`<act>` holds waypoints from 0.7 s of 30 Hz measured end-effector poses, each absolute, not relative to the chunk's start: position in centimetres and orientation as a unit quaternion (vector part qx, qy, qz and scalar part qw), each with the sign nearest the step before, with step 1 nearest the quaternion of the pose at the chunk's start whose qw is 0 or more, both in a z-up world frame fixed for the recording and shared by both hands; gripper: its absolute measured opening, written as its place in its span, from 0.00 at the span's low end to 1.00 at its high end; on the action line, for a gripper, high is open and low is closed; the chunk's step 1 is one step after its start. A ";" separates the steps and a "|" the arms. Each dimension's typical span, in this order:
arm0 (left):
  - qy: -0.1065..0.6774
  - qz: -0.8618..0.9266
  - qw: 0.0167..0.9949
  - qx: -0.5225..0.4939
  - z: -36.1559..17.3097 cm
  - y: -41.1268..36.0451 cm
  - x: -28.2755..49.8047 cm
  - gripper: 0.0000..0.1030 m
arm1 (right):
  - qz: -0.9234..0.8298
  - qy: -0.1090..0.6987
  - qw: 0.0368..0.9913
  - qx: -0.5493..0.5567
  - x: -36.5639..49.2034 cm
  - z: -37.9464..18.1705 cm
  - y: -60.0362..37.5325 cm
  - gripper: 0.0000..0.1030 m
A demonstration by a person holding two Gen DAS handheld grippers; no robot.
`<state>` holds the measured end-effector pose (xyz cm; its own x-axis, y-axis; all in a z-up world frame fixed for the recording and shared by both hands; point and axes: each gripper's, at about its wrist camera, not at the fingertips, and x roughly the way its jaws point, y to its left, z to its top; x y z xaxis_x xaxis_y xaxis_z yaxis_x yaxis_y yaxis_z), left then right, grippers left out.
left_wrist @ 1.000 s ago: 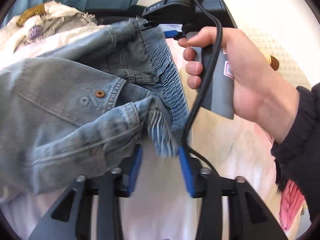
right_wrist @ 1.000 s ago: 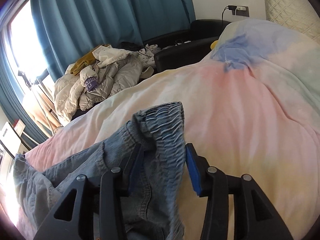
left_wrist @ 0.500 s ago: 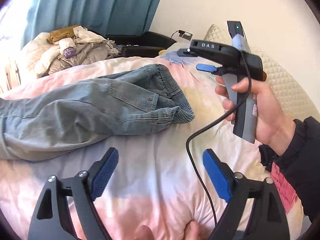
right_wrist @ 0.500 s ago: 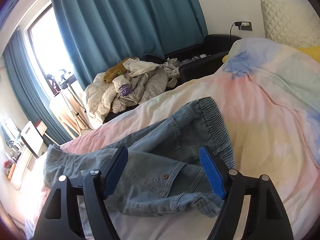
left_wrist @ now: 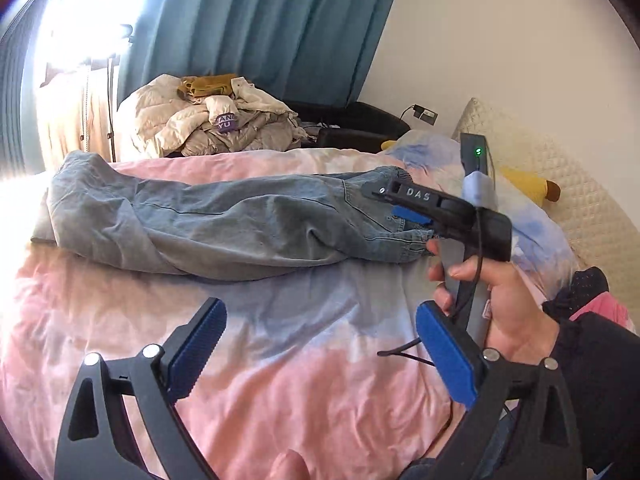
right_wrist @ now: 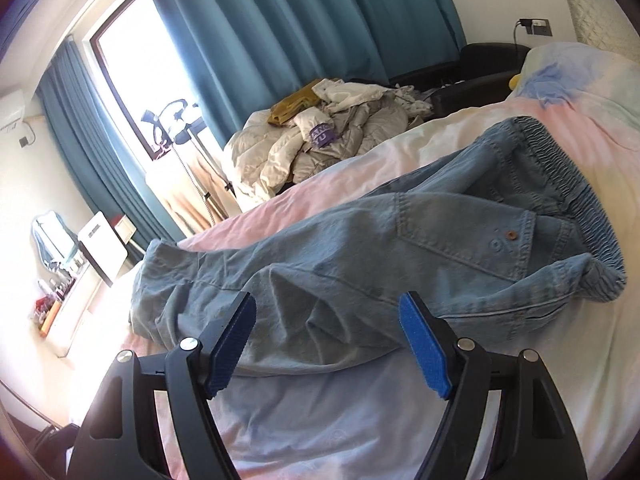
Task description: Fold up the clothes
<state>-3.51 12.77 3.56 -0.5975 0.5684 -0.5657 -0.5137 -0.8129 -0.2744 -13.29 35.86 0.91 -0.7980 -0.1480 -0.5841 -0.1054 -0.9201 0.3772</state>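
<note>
faded blue denim jeans (right_wrist: 360, 264) are lying lengthwise across the pink-and-blue tie-dye bed (left_wrist: 304, 360), elastic waistband toward the pillows. the right tongs (right_wrist: 328, 344), spread and empty, are hovering nearer, over the mid-leg; the left tongs (left_wrist: 320, 352), having just been opening, are gaping empty, short of the cloth.

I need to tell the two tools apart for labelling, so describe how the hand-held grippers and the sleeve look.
Both look alike. The left hand-held gripper has black, cut-out finger arms with silver screws and ribbed blue pads. The right hand-held gripper matches; seen from the left wrist, it has a black head marked DAS, a grey handle, a black cable and a green light. The sleeve is black.
</note>
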 end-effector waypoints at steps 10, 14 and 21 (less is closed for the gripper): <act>-0.101 0.892 0.275 -0.345 -0.9 6.9 -9.1 0.94 | -0.942 -0.011 -0.008 0.336 -19.1 -4.1 29.8 0.66; -0.109 0.892 0.265 -0.350 -2.3 6.6 -11.4 0.94 | -0.946 0.018 -0.033 0.321 -21.1 -4.9 30.1 0.62; -0.140 0.881 0.240 -0.382 -4.4 6.0 -13.5 0.94 | -0.940 0.040 -0.056 0.334 -21.9 -7.0 30.3 0.14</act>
